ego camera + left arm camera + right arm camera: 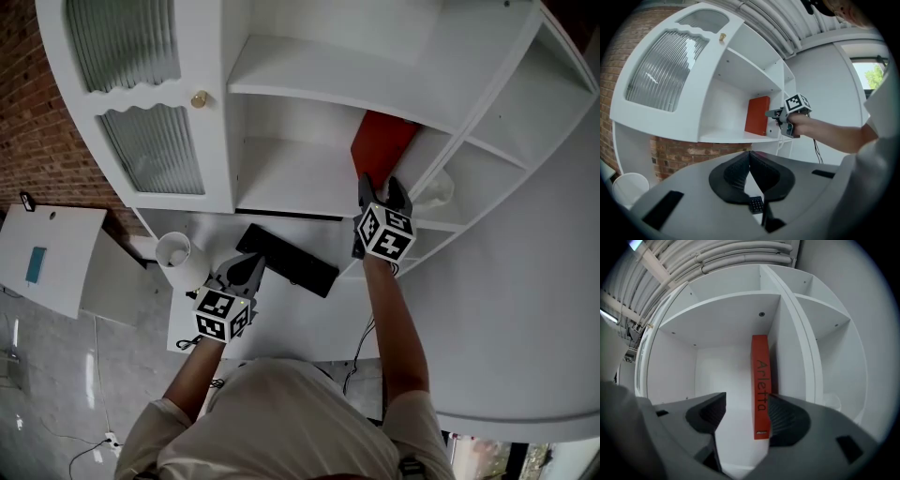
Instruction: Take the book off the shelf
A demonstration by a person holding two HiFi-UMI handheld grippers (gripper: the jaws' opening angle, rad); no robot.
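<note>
Both jaws of the right gripper (pixel 745 403) are spread wide, the red book (pixel 760 376) standing just inside the right one; its spine should be centred before being clamped.

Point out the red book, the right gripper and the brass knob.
red book (pixel 761 380), right gripper view, middle of its spine.
right gripper (pixel 382 190), head view, midway between its fingertips.
brass knob (pixel 199 98), head view, its round face.
</note>
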